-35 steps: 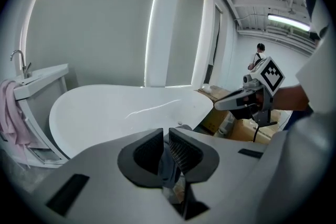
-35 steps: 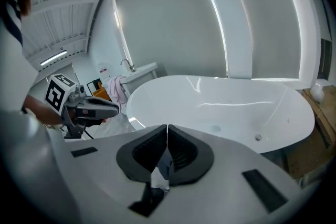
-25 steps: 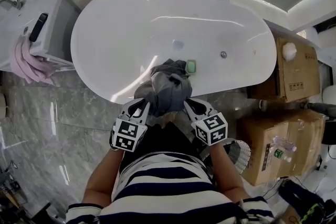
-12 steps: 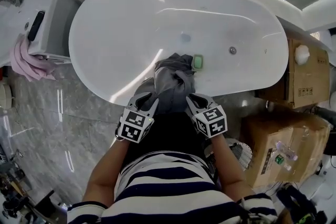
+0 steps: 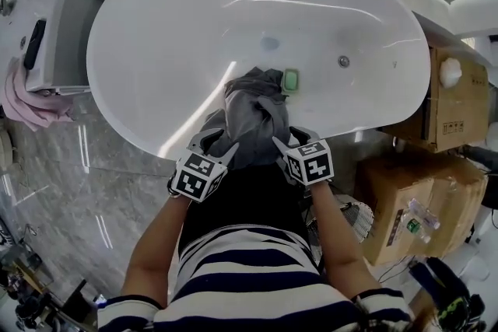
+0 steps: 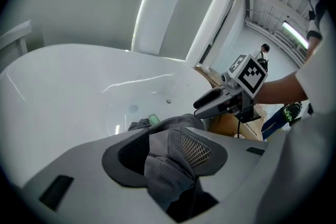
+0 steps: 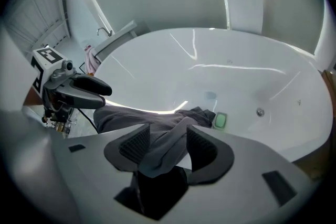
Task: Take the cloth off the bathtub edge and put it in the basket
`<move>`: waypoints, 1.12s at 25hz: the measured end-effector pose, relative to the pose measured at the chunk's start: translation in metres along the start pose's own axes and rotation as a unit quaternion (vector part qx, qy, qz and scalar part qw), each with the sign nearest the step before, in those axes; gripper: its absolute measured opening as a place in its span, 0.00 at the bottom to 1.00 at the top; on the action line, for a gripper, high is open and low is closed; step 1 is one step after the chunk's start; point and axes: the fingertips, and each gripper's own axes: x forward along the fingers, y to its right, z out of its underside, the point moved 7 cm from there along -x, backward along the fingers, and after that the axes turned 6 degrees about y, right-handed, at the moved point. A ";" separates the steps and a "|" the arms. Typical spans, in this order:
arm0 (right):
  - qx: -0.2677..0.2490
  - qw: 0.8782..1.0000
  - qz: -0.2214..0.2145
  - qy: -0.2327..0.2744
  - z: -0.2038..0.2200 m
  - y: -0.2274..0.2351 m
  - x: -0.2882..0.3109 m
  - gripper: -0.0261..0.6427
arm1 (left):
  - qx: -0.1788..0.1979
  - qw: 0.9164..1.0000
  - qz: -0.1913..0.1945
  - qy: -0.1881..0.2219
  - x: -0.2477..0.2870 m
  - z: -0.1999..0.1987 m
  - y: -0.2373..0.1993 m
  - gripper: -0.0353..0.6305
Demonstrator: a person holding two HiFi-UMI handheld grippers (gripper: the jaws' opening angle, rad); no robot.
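**Head view:** the grey cloth [image 5: 253,117] hangs over the near rim of the bathtub [image 5: 179,35]. Its long axis runs straight away from you into the tub. Your left gripper [image 5: 216,145] and right gripper [image 5: 286,142] flank its near end, both equally close. The white mesh thing [image 5: 354,223] beside your right arm may be the basket, but it is half hidden.

**Left gripper view:** the jaws have just been opening and stand partly apart. A fold of cloth lies between the pads [image 6: 195,151], and it isn't pinched.

**Right gripper view:** these jaws have also just been opening, and they stand wider. A ridge of cloth sits loose between the pads [image 7: 134,143]. To lift, you need to close both.
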 end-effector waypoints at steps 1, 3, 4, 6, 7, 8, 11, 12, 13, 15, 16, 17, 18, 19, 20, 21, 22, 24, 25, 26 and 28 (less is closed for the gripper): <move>0.011 1.000 0.010 -0.005 0.001 0.002 0.003 0.38 | 0.000 1.000 0.005 -0.002 0.003 -0.001 -0.003 0.32; 0.036 0.999 0.027 -0.016 0.003 0.005 0.008 0.41 | -0.003 1.000 0.012 -0.002 0.008 -0.004 -0.007 0.32; 0.050 0.998 0.035 -0.023 0.005 0.006 0.011 0.42 | -0.007 1.000 0.015 0.000 0.009 -0.005 -0.008 0.32; 0.085 0.994 0.049 -0.038 0.007 0.011 0.018 0.46 | -0.010 1.000 0.021 0.001 0.011 -0.007 -0.011 0.32; 0.105 0.992 0.054 -0.045 0.007 0.013 0.021 0.47 | -0.008 1.000 0.024 0.001 0.012 -0.007 -0.014 0.32; 0.124 0.989 0.057 -0.052 0.007 0.014 0.024 0.47 | -0.003 1.000 0.028 -0.001 0.013 -0.008 -0.016 0.32; 0.168 0.981 0.061 -0.072 0.006 0.017 0.031 0.48 | 0.002 0.999 0.039 -0.005 0.013 -0.008 -0.025 0.32; 0.176 0.979 0.065 -0.080 0.007 0.018 0.033 0.48 | -0.001 0.999 0.041 -0.007 0.013 -0.007 -0.028 0.33; 0.182 0.977 0.070 -0.088 0.007 0.019 0.036 0.48 | -0.004 0.999 0.042 -0.009 0.013 -0.007 -0.032 0.35; 0.187 0.973 0.081 -0.108 0.009 0.022 0.040 0.49 | -0.008 0.999 0.041 -0.015 0.012 -0.004 -0.039 0.36; 0.187 0.972 0.084 -0.118 0.008 0.023 0.043 0.49 | -0.009 0.999 0.040 -0.019 0.011 -0.002 -0.043 0.37; 0.188 0.971 0.083 -0.126 0.006 0.022 0.046 0.49 | -0.011 0.999 0.040 -0.022 0.010 0.001 -0.046 0.37; 0.191 0.970 0.077 -0.133 0.004 0.019 0.049 0.49 | -0.014 0.999 0.042 -0.025 0.008 0.003 -0.048 0.38; 0.196 0.969 0.067 -0.137 0.001 0.016 0.053 0.49 | -0.018 0.998 0.044 -0.028 0.007 0.005 -0.050 0.38; 0.203 0.967 0.057 -0.141 -0.001 0.012 0.057 0.48 | -0.022 0.998 0.047 -0.031 0.006 0.007 -0.052 0.39; 0.206 0.967 0.049 -0.144 -0.002 0.008 0.060 0.48 | -0.024 0.998 0.050 -0.035 0.005 0.008 -0.054 0.40; 0.206 0.966 0.044 -0.149 -0.003 0.005 0.064 0.48 | -0.023 0.998 0.053 -0.038 0.004 0.009 -0.055 0.40; 0.193 0.967 0.040 -0.159 -0.005 -0.002 0.070 0.48 | -0.021 0.997 0.058 -0.046 0.005 0.011 -0.058 0.41; 0.187 0.968 0.038 -0.164 -0.006 -0.005 0.072 0.48 | -0.022 0.997 0.061 -0.049 0.005 0.013 -0.060 0.41; 0.183 0.968 0.034 -0.168 -0.008 -0.008 0.074 0.47 | -0.025 0.996 0.063 -0.052 0.005 0.014 -0.062 0.41; 0.179 0.968 0.022 -0.173 -0.011 -0.014 0.078 0.46 | -0.033 0.996 0.068 -0.058 0.004 0.017 -0.064 0.42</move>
